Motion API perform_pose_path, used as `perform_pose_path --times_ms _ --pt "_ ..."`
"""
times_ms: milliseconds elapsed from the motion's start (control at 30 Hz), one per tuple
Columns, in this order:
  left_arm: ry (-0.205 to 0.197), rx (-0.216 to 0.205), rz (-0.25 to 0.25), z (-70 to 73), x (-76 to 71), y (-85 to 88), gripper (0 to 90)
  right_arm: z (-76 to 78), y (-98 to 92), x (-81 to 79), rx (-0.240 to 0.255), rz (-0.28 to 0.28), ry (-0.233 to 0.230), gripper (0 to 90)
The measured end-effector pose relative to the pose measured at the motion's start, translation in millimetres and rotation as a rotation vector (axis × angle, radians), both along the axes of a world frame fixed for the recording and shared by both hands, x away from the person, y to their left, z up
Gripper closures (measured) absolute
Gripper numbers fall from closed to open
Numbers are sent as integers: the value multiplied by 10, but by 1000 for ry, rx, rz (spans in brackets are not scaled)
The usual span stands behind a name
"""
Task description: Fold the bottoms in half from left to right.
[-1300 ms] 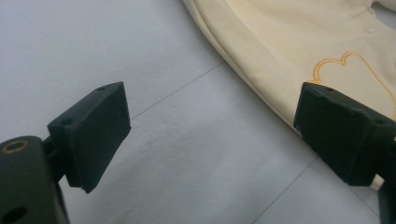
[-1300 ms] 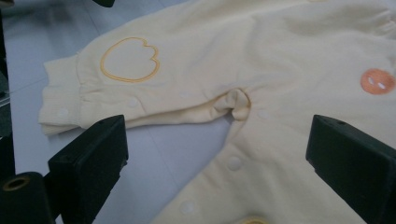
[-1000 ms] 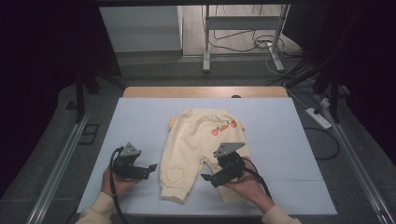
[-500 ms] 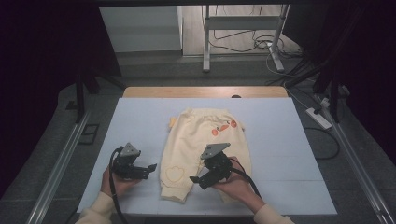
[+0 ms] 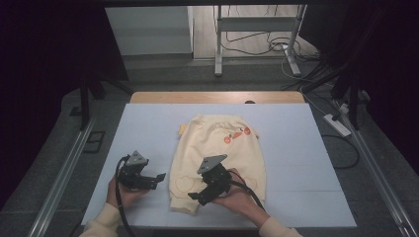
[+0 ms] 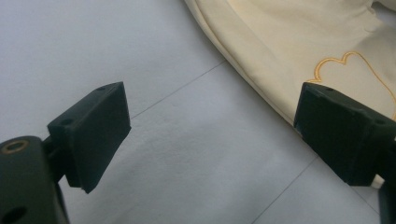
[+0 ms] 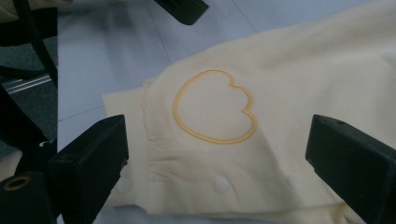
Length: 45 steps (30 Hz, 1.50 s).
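Your cream trousers (image 5: 217, 158) lie flat near the middle of the pale blue mat (image 5: 296, 163), waistband toward the far edge, leg cuffs toward you. An orange print (image 5: 236, 135) sits near the waistband on the right half.

Your right gripper (image 5: 201, 194) is over the lower part of the garment, angled toward the left leg's cuff. Its jaws stand wide apart with nothing between them — in the right gripper view they frame the heart outline (image 7: 215, 108) stitched in orange on the leg, and the ribbed cuff (image 7: 128, 140) lies close to the left jaw. A row of small fabric-covered snaps (image 7: 221, 185) runs along the leg's near hem. The cloth lies under the jaws; whether either tip touches it, you cannot tell from these views.

Your left gripper (image 5: 157, 178) is on the mat just beside the left leg, pointing toward it. Its jaws are also spread wide and hold nothing. In the left gripper view the bare mat lies between them, and the edge of the trousers (image 6: 289, 51) runs diagonally across the upper right, passing behind the right-hand jaw — that tip sits right at the fabric's border, next to part of the same heart stitching (image 6: 350, 70).

Both of your hands (image 5: 242, 200) rest low at the near edge of the mat.

Beyond the mat, a strip of wooden table edge (image 5: 217, 97) shows.
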<state>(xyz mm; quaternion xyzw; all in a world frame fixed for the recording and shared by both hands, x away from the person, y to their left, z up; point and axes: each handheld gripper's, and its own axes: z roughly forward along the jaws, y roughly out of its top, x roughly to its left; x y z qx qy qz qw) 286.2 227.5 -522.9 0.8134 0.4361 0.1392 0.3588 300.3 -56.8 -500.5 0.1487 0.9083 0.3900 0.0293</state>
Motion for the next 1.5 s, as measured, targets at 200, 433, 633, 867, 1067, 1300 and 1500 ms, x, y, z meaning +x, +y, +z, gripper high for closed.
perform_pose_path --times_ms 200,433,633,867,1067,1300,1500 --pt "0 0 0 -2 2 -1 104 -33 127 -66 -9 41 5 68" --pt "1 2 2 -3 1 5 104 -78 266 -141 -23 83 19 94" --pt "2 5 0 -7 4 4 104 -125 380 -191 -39 113 24 94" --pt "2 4 0 -10 4 9 104 -182 509 -261 -66 147 20 97" --pt "3 5 1 -10 5 18 104 -216 591 -306 -79 171 10 120" --pt "1 4 1 -10 2 24 104 -279 651 -323 -111 189 33 149" --pt "2 7 3 -14 4 26 103 -302 676 -379 -144 180 -23 222"
